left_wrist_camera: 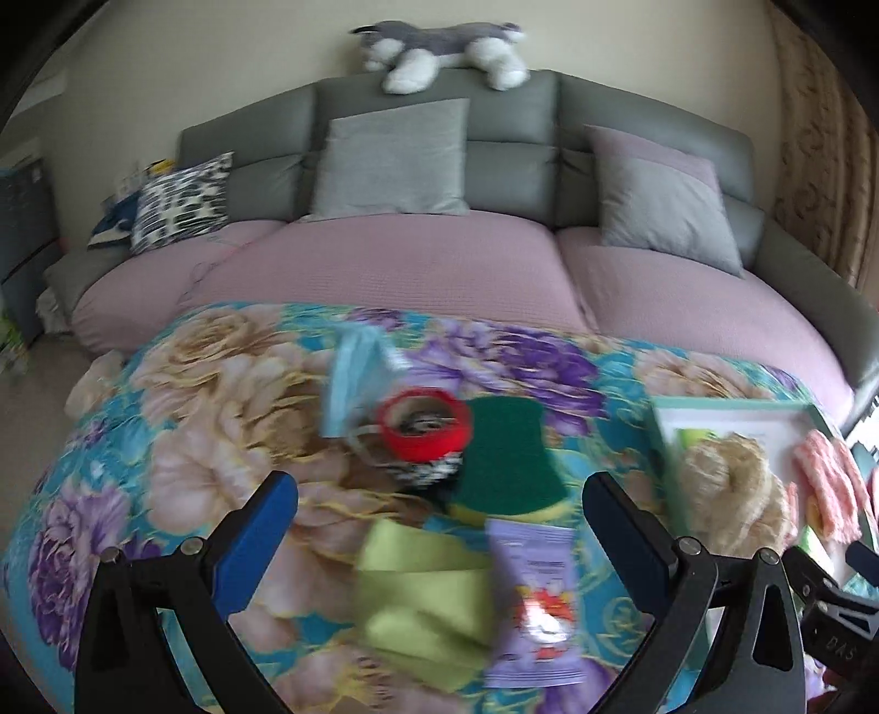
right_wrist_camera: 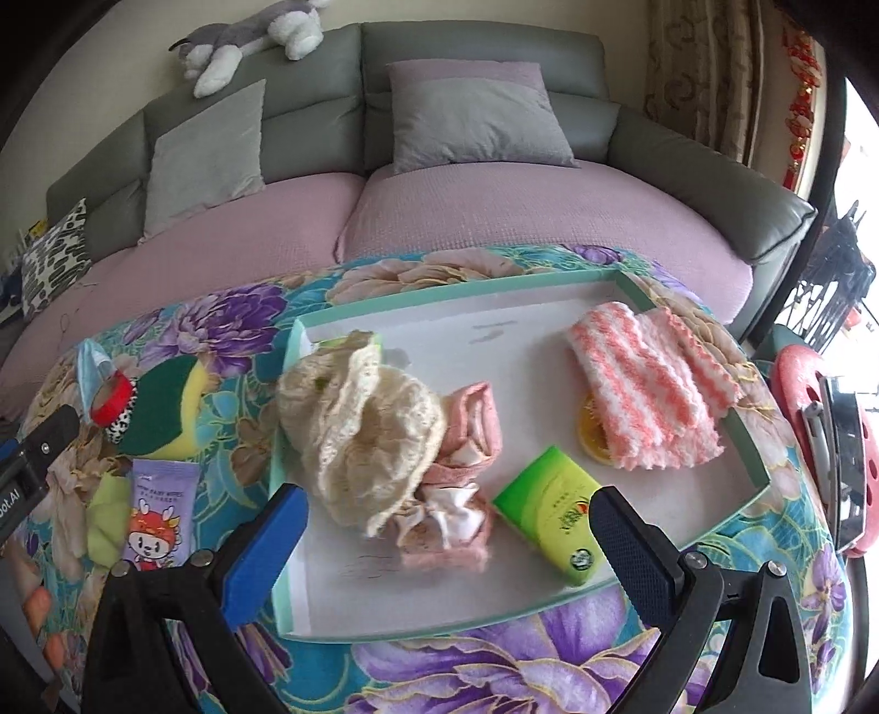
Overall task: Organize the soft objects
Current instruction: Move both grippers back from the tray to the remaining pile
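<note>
My left gripper [left_wrist_camera: 439, 511] is open and empty above loose items on the floral cloth: a green cloth [left_wrist_camera: 417, 598], a purple wipes packet [left_wrist_camera: 535, 598], a green and yellow sponge [left_wrist_camera: 505, 461], a red-rimmed sock [left_wrist_camera: 426, 425] and a blue face mask [left_wrist_camera: 351, 384]. My right gripper [right_wrist_camera: 448, 522] is open and empty over a teal-rimmed white tray [right_wrist_camera: 494, 335]. The tray holds a cream knit hat [right_wrist_camera: 357, 417], a pink cloth [right_wrist_camera: 467, 434], a green tissue pack [right_wrist_camera: 549, 516] and a pink striped towel [right_wrist_camera: 648, 379] lying on a yellow sponge [right_wrist_camera: 590, 434].
A sofa with a pink cover [left_wrist_camera: 384, 263] and grey cushions [left_wrist_camera: 390, 159] stands behind the table. A plush husky [left_wrist_camera: 439, 52] lies on the sofa back. A red stool [right_wrist_camera: 796, 379] stands at the right. The left gripper's body [right_wrist_camera: 33, 456] shows at the right wrist view's left edge.
</note>
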The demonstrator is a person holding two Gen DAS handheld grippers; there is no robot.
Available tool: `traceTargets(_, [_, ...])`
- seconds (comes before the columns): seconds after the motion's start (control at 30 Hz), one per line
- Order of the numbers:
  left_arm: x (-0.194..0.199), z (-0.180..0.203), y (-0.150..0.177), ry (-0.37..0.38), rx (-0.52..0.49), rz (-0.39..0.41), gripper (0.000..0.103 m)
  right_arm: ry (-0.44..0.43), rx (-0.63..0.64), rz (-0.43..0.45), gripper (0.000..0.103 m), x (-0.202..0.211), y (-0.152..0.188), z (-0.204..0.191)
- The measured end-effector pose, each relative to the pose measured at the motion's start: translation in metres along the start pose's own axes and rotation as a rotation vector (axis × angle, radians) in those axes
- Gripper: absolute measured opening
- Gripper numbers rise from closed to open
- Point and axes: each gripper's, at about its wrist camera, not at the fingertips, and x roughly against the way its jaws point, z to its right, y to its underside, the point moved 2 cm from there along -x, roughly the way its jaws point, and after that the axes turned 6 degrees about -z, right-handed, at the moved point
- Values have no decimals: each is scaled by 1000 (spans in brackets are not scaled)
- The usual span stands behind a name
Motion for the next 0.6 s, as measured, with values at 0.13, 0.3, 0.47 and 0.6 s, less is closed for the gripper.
traceTargets(0.13, [-3, -41, 2, -58, 85, -17, 103, -37, 55, -11, 103, -1, 1, -31])
traceTargets(0.3, [-9, -72, 7, -84, 125, -38, 103, -92, 74, -12, 103, -1, 1, -62])
traceTargets(0.47, [-14, -91, 11, -57, 162, -57, 103, -116, 126, -34, 103, -6, 4, -92])
traceTargets(0.6, [-23, -96, 14, -14, 191, -70, 103, -123, 159, -46, 103, -10, 6, -109])
